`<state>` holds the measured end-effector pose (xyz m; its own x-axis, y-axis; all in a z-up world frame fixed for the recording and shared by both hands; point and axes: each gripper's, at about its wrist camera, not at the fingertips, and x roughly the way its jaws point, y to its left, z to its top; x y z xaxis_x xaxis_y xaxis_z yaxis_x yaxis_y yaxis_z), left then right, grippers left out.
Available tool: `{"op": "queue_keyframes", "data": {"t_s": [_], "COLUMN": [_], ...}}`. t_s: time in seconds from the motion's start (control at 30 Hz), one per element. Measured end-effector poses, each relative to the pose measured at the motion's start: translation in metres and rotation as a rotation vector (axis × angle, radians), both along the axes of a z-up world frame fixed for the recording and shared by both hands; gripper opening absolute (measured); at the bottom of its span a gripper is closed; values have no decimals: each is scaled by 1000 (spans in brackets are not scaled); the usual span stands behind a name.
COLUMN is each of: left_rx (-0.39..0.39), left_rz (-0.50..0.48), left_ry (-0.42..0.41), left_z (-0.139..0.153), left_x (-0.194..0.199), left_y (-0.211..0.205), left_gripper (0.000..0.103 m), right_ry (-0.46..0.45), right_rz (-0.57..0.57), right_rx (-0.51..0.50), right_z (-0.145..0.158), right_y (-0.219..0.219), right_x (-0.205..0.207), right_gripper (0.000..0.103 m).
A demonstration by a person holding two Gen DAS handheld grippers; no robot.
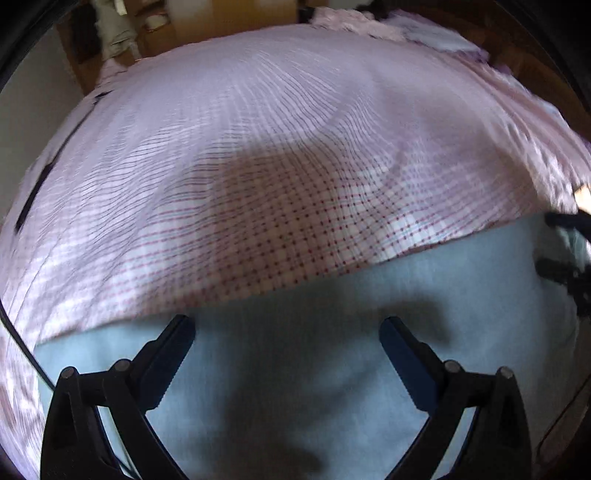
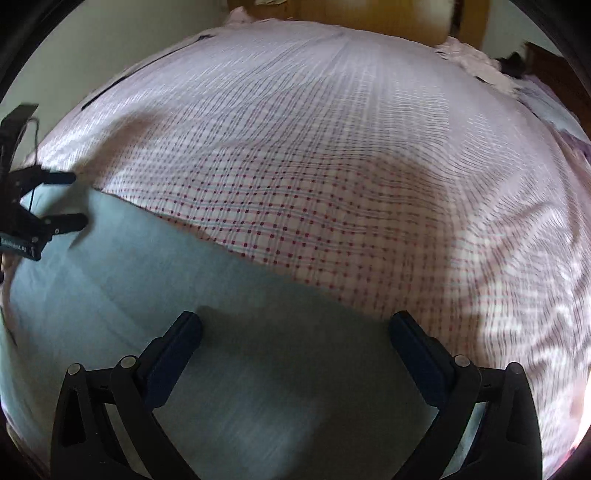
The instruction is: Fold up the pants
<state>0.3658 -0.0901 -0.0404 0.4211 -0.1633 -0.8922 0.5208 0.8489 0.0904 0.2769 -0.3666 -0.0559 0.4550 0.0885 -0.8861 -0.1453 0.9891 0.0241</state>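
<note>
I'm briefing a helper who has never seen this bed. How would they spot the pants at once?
Look at the bed, covered by a pink-and-white checked sheet. At its near edge, under both open grippers, the pants lie flat. They are the only plain, pale blue cloth against the red-dotted checks.

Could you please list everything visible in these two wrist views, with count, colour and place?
pants: one, light blue, spread flat on the bed under both grippers.
bedsheet: one, pinkish white with a red-dotted check, covering the bed beyond the pants.
crumpled cloth: pale pink, far end of the bed, count unclear.
wooden furniture: brown, behind the bed, blurred.
left gripper: one, black, open above the pants.
right gripper: one, black, open above the pants.
</note>
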Motion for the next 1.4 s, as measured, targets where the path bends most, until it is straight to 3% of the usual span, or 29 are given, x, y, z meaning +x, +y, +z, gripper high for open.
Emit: {"op": "queue_keyframes", "data": {"t_s": [0.13,0.3,0.37,0.47,0.5,0.53,0.6,0.63,0.67,0.7,0.73,0.77,0.87,1.07,1.4], "left_rx": [16,-30,-24,9,9,6,10,14,18,26,36,42,15,-58,-106], "left_rz": [-74,-73,-72,-79,-75,-72,-83,-92,-97,-99,-97,-90,-65,-17,4], "left_ry": [11,11,9,-24,-22,-20,-28,-33,-34,-35,-36,-37,-33,-57,-90], "left_z": [-13,-21,-21,-17,-16,-14,-10,-8,-6,-3,1,4,18,50,90], "left_x": [7,9,9,0,-2,-4,-11,-16,-21,-23,-24,-26,-31,-60,-118], "left_y": [-3,6,7,3,3,2,1,1,1,-1,-4,-3,4,26,35], "left_gripper": [103,103,103,100,97,90,75,61,45,36,18,8,3,3,3], "right_ry": [17,30,26,7,1,-4,-12,-14,-19,-28,-40,-48,-64,-97,-116], "right_rz": [28,21,32,55,62,64,63,63,60,57,52,47,41,61,95], "right_rx": [22,23,33,40,48,56,71,83,92,98,104,112,155,155,159], "right_z": [-8,-9,-4,4,7,8,12,14,17,20,24,28,44,72,101], "right_y": [-2,0,-1,4,5,6,6,3,2,1,-1,-1,-3,7,31], "right_x": [5,7,6,1,-1,-3,-6,-11,-13,-15,-19,-22,-30,-56,-106], "right_gripper": [99,97,86,59,45,30,11,4,2,0,0,0,0,0,0]}}
